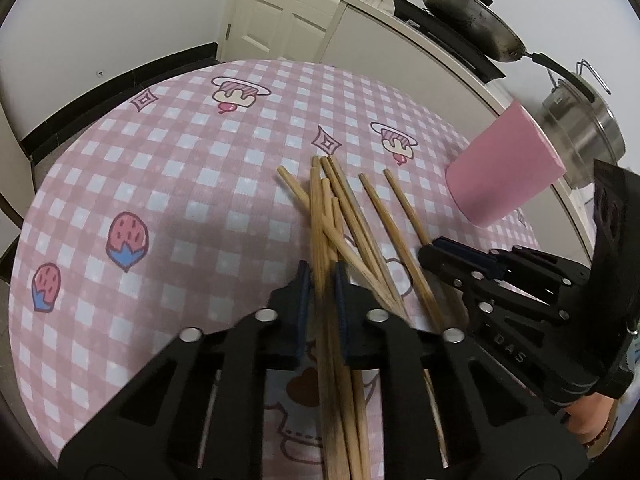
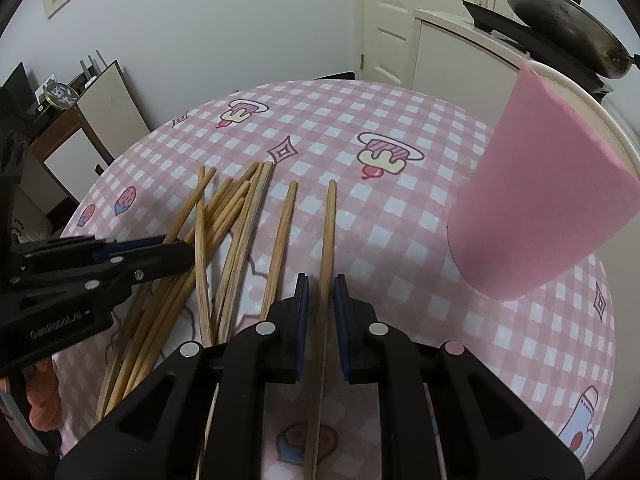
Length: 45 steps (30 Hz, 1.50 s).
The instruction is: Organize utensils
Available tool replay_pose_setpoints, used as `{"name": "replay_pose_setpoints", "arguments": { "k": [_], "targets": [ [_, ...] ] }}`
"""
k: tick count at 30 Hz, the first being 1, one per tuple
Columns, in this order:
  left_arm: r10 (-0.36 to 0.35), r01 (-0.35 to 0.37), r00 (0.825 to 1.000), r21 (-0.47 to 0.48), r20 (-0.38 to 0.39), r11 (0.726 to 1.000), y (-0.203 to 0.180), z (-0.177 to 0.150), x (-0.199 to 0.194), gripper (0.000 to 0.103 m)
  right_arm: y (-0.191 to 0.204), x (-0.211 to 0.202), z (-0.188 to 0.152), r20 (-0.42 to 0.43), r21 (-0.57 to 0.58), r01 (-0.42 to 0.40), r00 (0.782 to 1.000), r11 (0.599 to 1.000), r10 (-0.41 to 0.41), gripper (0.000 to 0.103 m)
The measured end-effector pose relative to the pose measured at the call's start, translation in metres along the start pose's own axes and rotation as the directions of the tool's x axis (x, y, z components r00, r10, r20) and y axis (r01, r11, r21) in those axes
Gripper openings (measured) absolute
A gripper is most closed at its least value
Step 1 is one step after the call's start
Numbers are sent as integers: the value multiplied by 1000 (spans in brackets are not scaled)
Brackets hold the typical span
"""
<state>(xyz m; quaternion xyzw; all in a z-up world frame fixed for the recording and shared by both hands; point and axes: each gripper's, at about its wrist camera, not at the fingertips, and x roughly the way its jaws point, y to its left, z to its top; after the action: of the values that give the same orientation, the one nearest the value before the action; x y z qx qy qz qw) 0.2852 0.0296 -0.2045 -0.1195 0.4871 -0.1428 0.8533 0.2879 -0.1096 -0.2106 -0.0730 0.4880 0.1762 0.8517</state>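
Several wooden chopsticks [image 1: 352, 216] lie in a loose pile on the pink checked tablecloth [image 1: 180, 200]. My left gripper [image 1: 322, 270] is shut on a chopstick [image 1: 317, 216] from that pile; the wood between the pads is blurred. From the right wrist view the left gripper [image 2: 188, 254] reaches into the pile [image 2: 228, 216] from the left. My right gripper [image 2: 321, 280] is shut on the rightmost chopstick [image 2: 330, 216], which lies apart from the pile. It shows as the right gripper [image 1: 426, 248] in the left wrist view. A pink cup [image 2: 548, 208] stands to the right.
One more chopstick [image 2: 286, 220] lies between the pile and the held one. Behind the table a white counter holds a wok [image 1: 472, 20] and a steel pot [image 1: 580, 128]. A white door [image 1: 288, 8] is at the back. A small cabinet [image 2: 80, 132] stands far left.
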Motion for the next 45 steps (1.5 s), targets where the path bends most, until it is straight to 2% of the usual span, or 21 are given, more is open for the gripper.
{"name": "replay_pose_setpoints", "arguments": {
  "k": [2, 6, 16, 20, 24, 27, 32, 36, 41, 45],
  "targets": [
    [26, -26, 1000, 18, 4, 999, -3, 0, -1, 7, 2, 2, 3, 1, -16, 8, 1000, 1000, -8, 9],
    [23, -23, 1000, 25, 8, 999, -8, -1, -8, 6, 2, -1, 3, 4, -18, 1, 1000, 1000, -1, 5],
    [-4, -8, 991, 86, 134, 996, -38, -6, -88, 6, 0, -83, -5, 153, -1, -81, 985, 997, 80, 4],
    [7, -21, 989, 97, 147, 995, -46, -10, -103, 6, -3, -101, -10, 166, 8, -84, 983, 996, 81, 4],
    [-15, 9, 994, 64, 105, 998, -38, -11, -91, 6, -6, -100, -18, 146, 24, -103, 984, 994, 99, 5],
    [11, -13, 998, 28, 63, 1000, -27, -13, -74, 6, -4, -88, -24, 108, 31, -103, 989, 994, 99, 5],
    [8, -8, 1000, -27, -5, 1000, -6, -14, -45, 6, 0, -56, -27, 32, 40, -108, 994, 993, 106, 5],
    [7, -10, 999, -67, -46, 998, 9, -16, -26, 6, 4, -42, -25, 6, 43, -116, 993, 992, 116, 5],
    [-32, 25, 997, -108, -64, 994, 20, -19, -17, 6, 2, -35, -21, -2, 49, -117, 993, 992, 118, 5],
    [-12, 6, 998, -94, -64, 996, 19, -20, -18, 7, 0, -33, -23, -5, 49, -117, 993, 992, 118, 5]
  ]
}}
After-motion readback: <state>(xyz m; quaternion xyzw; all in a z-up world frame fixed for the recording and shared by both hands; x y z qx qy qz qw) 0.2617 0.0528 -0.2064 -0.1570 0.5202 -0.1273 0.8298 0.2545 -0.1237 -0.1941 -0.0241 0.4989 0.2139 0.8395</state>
